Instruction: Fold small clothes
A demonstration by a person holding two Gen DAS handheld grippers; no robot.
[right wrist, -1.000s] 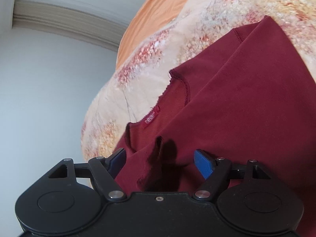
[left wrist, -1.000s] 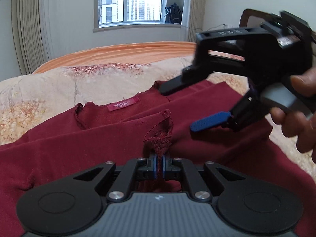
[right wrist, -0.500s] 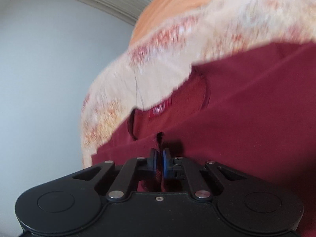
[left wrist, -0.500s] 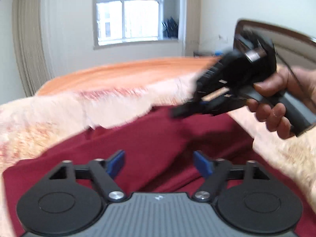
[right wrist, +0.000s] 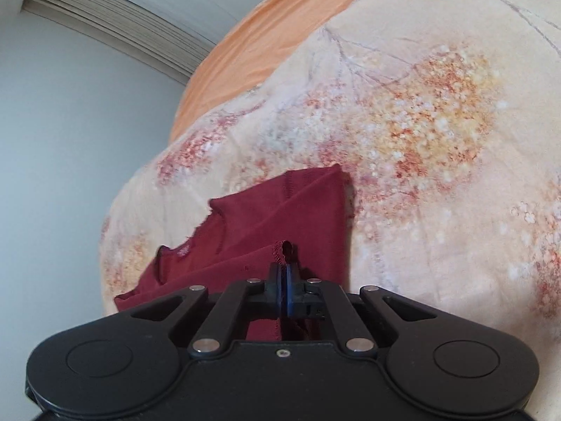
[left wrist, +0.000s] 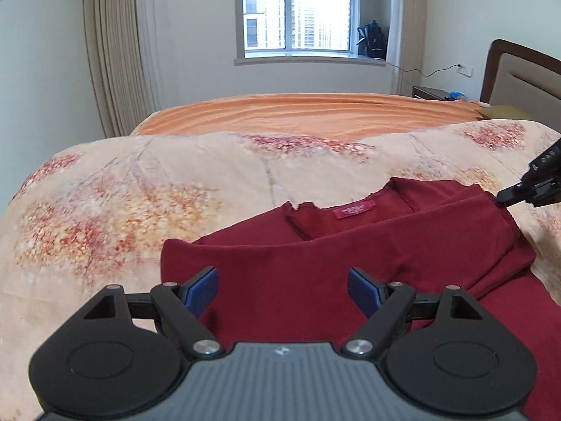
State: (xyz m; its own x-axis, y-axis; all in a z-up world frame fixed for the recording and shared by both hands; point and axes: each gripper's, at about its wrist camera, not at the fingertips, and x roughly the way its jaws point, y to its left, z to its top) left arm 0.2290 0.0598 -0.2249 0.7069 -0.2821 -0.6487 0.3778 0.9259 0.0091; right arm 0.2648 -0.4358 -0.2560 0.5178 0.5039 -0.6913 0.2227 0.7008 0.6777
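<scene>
A dark red garment [left wrist: 315,266] lies partly folded on the floral bedspread [left wrist: 140,189], its collar and pink label [left wrist: 354,209] facing up. My left gripper [left wrist: 282,289] is open and empty just above the garment's near fold. My right gripper [right wrist: 284,280] is shut on a hemmed edge of the red garment [right wrist: 273,217] and holds it at the garment's right side. The right gripper's tip also shows in the left wrist view [left wrist: 536,186], at the garment's far right corner.
An orange sheet [left wrist: 308,112] covers the far side of the bed. A headboard [left wrist: 522,70] and nightstand [left wrist: 434,93] stand at the right. Curtains [left wrist: 119,52] hang left of the window [left wrist: 298,10]. A bag [left wrist: 373,42] sits on the sill.
My left gripper let go of the red fabric and opened, then drew back. My right gripper shut on the hem and carried it to the right, laying a fold across the garment.
</scene>
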